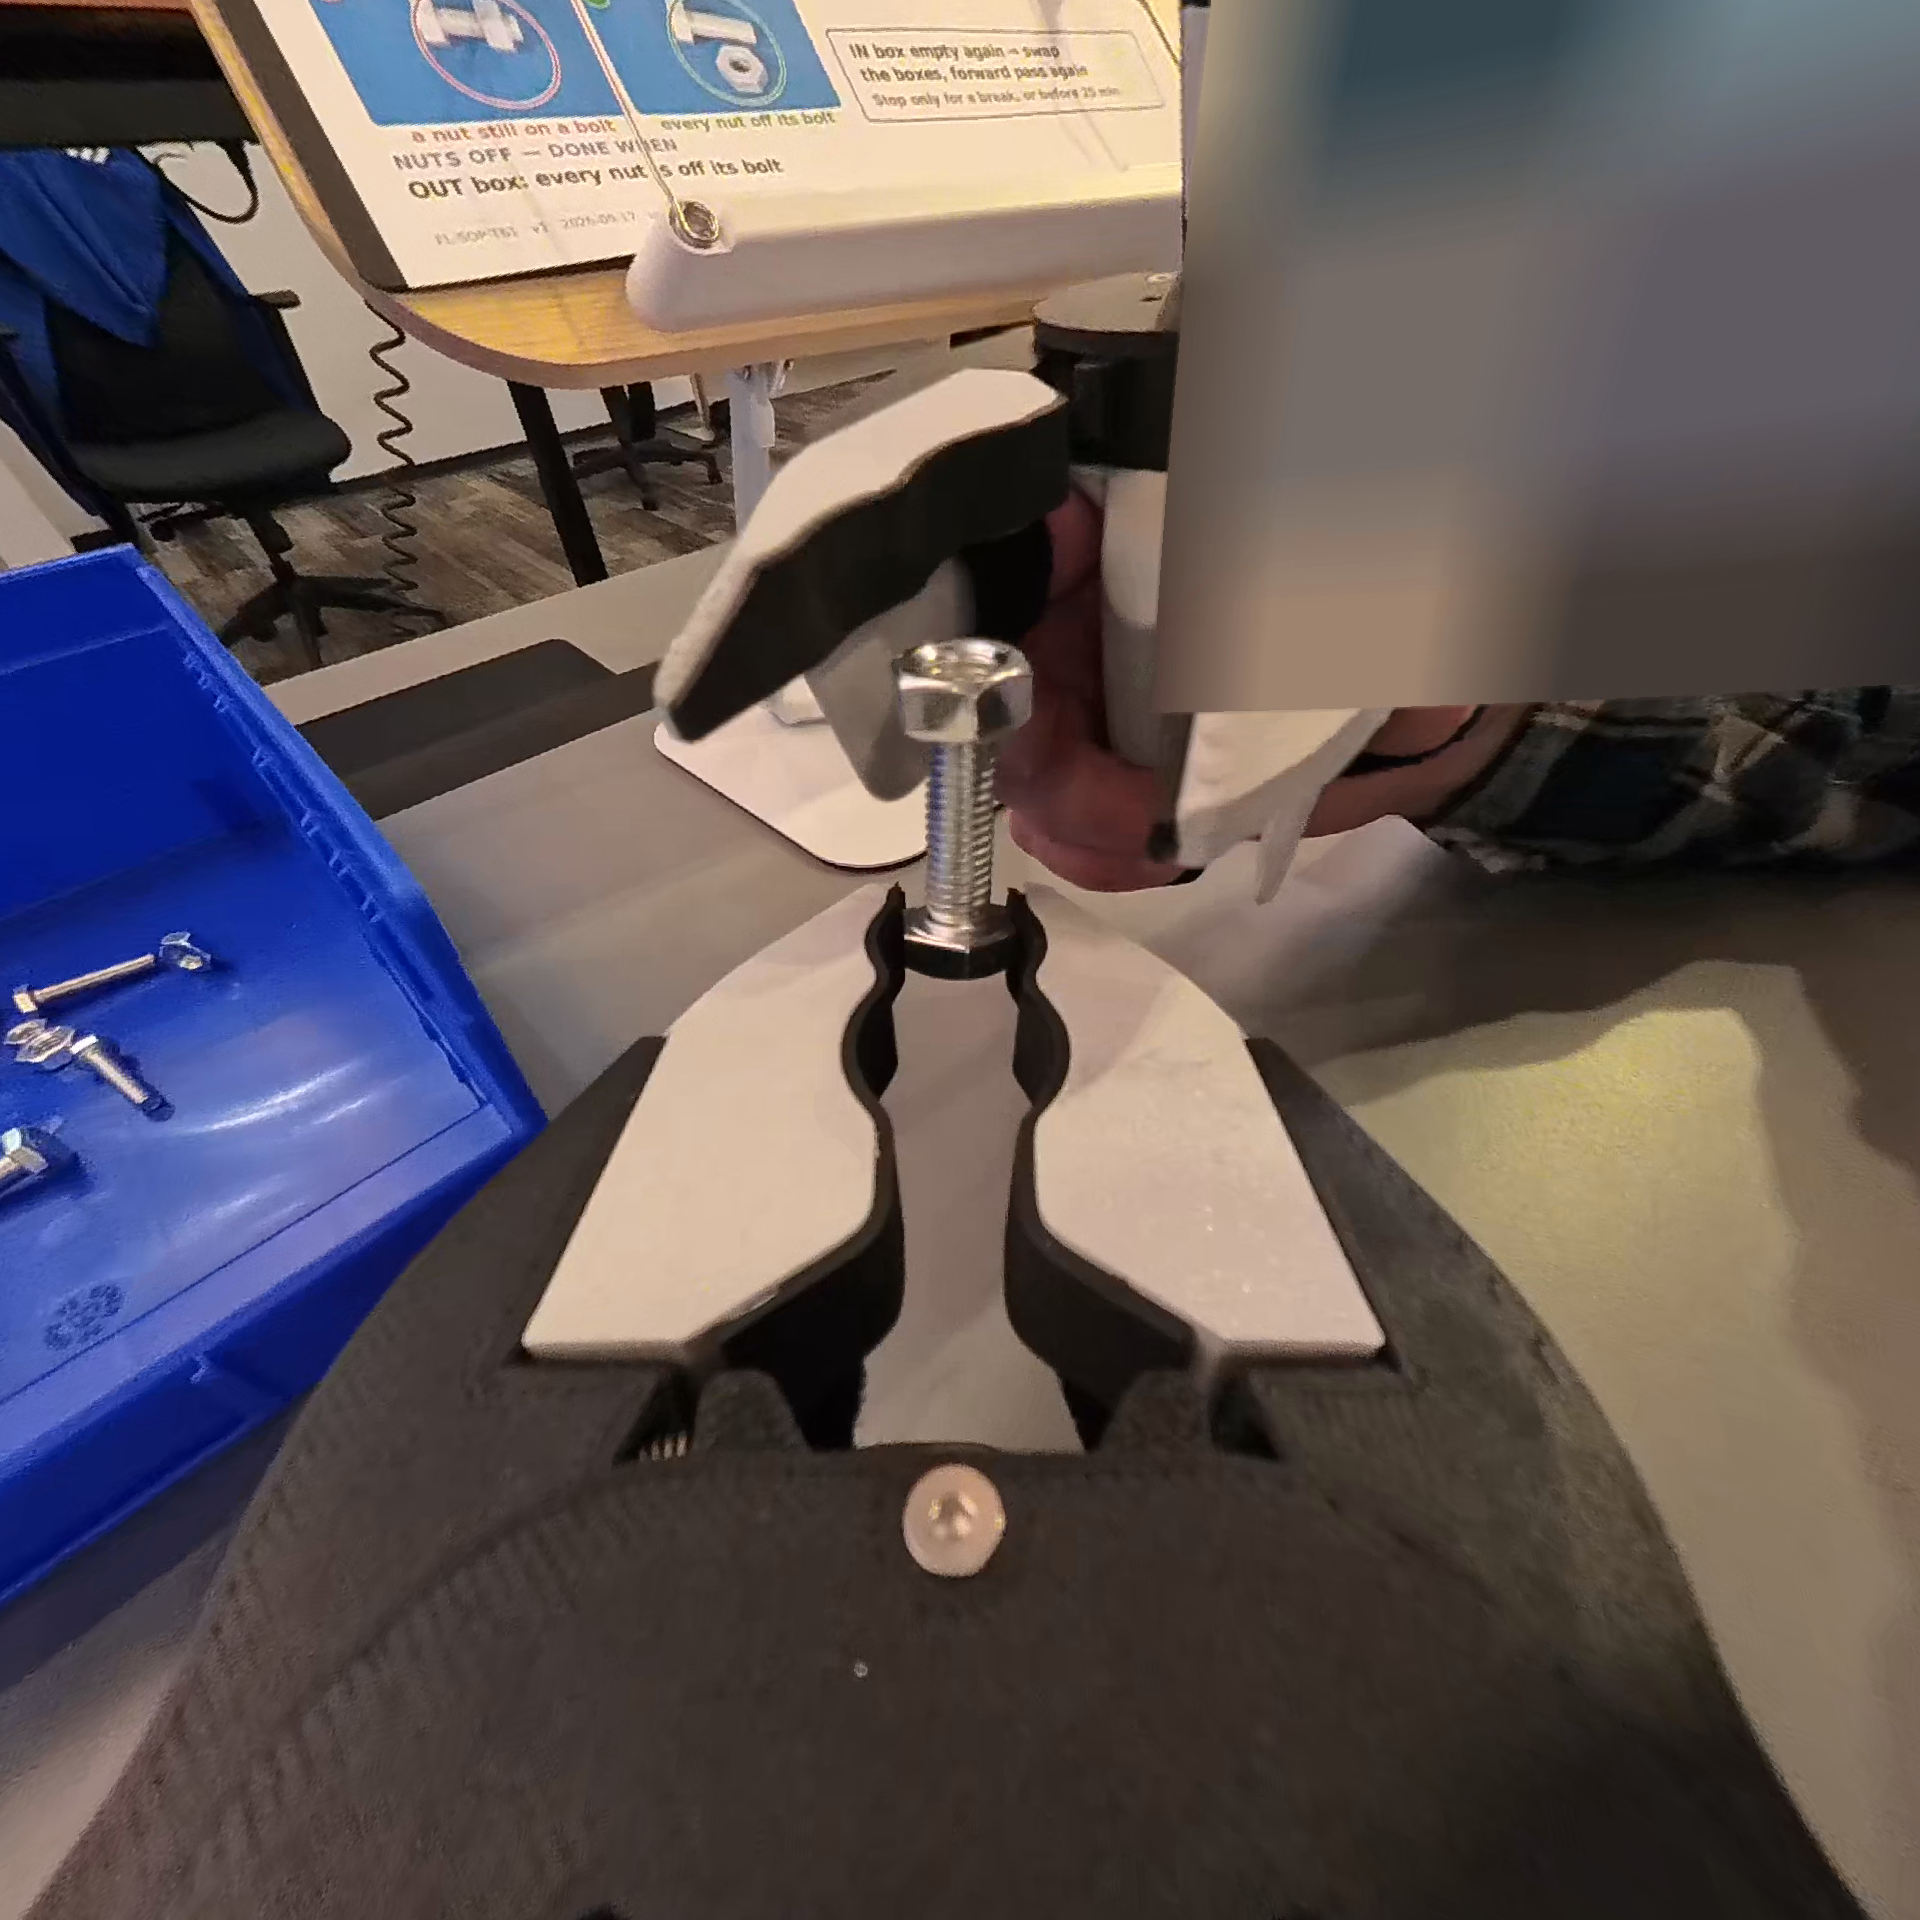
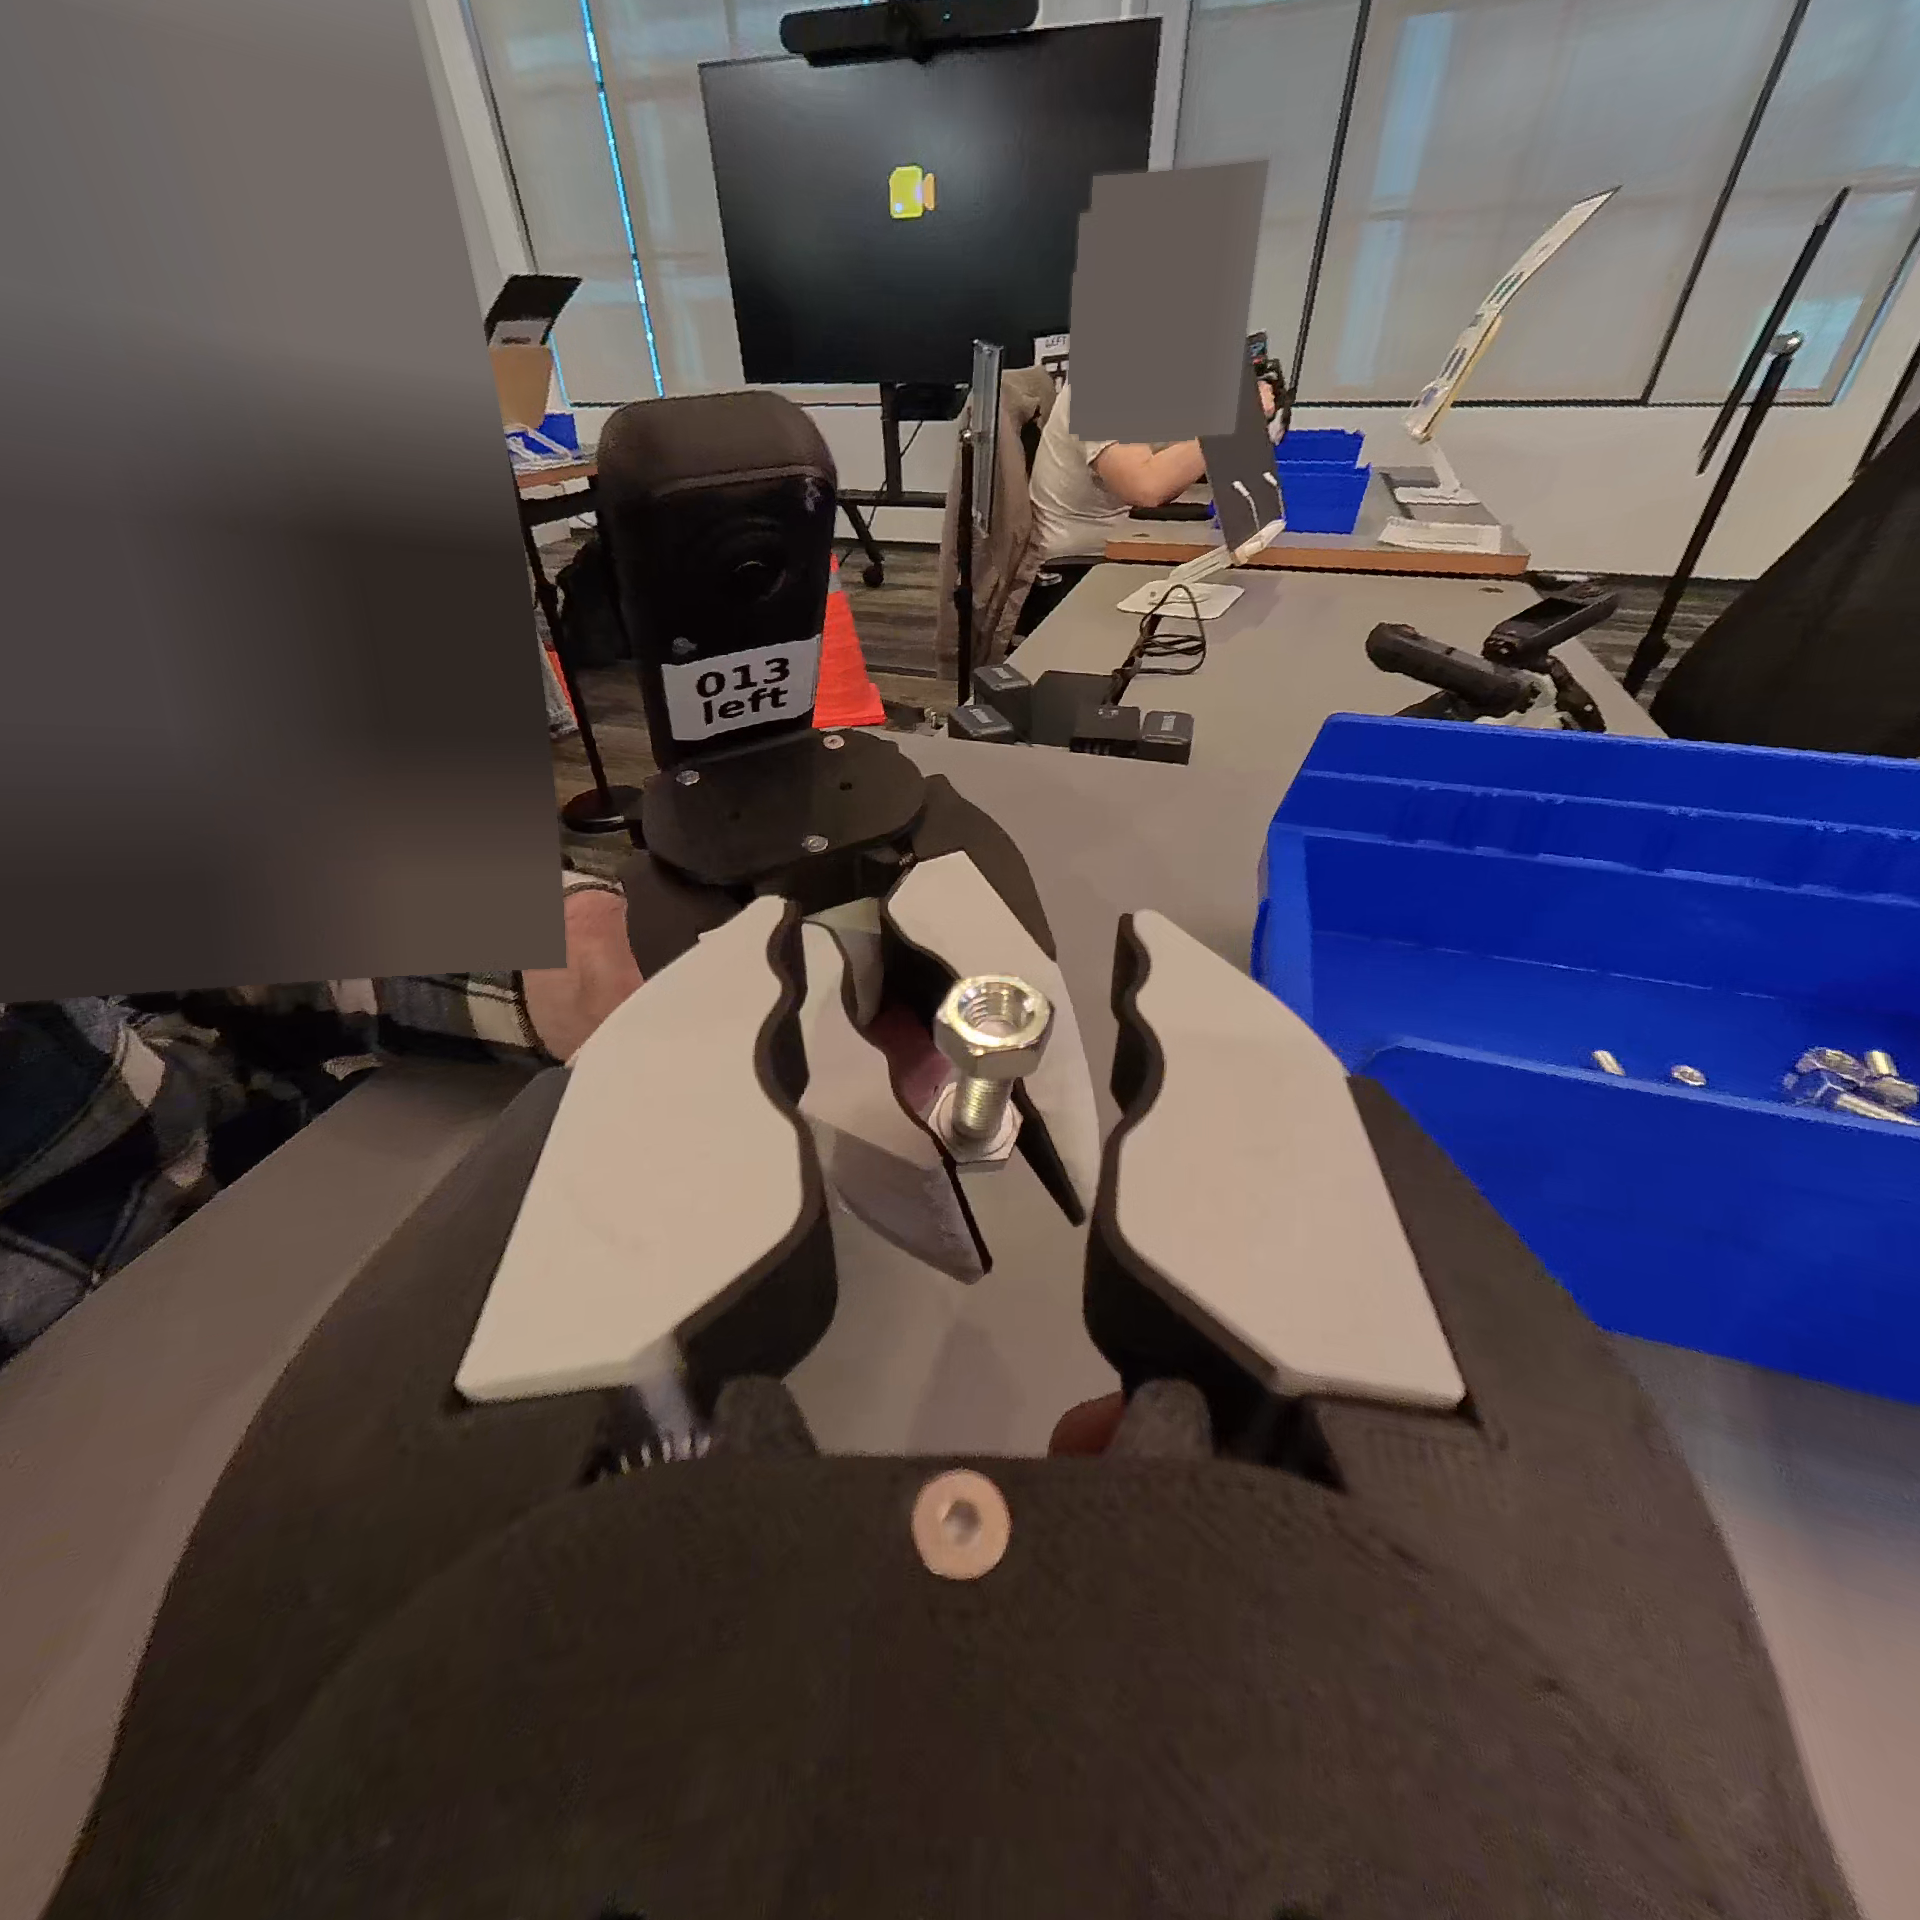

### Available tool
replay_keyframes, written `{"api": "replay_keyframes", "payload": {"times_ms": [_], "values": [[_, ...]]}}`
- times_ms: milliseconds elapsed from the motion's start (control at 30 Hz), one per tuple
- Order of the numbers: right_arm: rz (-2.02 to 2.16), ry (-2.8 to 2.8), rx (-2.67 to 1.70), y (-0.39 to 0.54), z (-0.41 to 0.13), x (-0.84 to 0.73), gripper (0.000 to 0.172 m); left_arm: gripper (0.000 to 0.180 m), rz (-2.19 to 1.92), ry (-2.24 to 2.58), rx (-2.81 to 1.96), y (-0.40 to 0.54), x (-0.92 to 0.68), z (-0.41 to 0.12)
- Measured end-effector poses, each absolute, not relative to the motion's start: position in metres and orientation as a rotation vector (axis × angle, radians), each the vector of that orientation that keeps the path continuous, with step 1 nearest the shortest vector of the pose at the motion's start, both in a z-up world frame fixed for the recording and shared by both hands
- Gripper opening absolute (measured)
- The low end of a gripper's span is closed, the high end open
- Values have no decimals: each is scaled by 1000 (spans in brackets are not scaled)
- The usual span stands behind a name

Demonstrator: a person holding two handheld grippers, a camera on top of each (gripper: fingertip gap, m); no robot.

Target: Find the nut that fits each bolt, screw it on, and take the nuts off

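While gripped at its head by the left gripper [image 1: 956,935], one bolt [image 1: 961,831], one nut [image 1: 964,691]; right gripper [image 2: 961,997] wide.

A shiny metal bolt [image 1: 961,831] and nut [image 1: 961,691] are seen; glossy blue plastic forms the bin [image 1: 208,831] at nine o'clock.

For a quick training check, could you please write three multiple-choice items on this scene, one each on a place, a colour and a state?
1. Where on the bolt does the nut sit?
A. at the tip of the thread
B. against the head
C. off the bolt, on the table

2. What colour is the bin holding the loose hardware?
A. red
B. blue
C. grey

3. How do the right tool's jaws stand?
A. shut on the nut
B. shut on the bolt head
C. open, clear of the nut

Answers: 1 A, the nut caps the upright thread; 2 B, the walls are blue; 3 C, gaps show on both sides of the nut.
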State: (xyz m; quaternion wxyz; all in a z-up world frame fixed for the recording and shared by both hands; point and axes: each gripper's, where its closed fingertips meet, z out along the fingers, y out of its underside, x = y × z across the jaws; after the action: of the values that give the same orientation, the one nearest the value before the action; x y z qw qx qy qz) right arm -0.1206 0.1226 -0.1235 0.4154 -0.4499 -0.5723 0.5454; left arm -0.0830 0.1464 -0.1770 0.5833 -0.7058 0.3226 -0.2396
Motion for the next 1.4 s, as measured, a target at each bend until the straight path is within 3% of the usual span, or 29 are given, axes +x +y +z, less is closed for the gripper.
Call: {"api": "replay_keyframes", "payload": {"times_ms": [267,867,1100,1400], "values": [[1328,-1482,-1103,120,-126,-119,48,18,-583,724,-1655,148,-86,-176],[1126,-1659,-1007,118,-114,-101,53,18,-360,854,-1601,143,-89,-171],[1117,-1683,-973,117,-117,-97,30,18,-393,883,-1558,136,-80,-166],[1105,-1737,-948,111,-119,-95,21,18,-377,894,-1551,134,-80,-165]]}}
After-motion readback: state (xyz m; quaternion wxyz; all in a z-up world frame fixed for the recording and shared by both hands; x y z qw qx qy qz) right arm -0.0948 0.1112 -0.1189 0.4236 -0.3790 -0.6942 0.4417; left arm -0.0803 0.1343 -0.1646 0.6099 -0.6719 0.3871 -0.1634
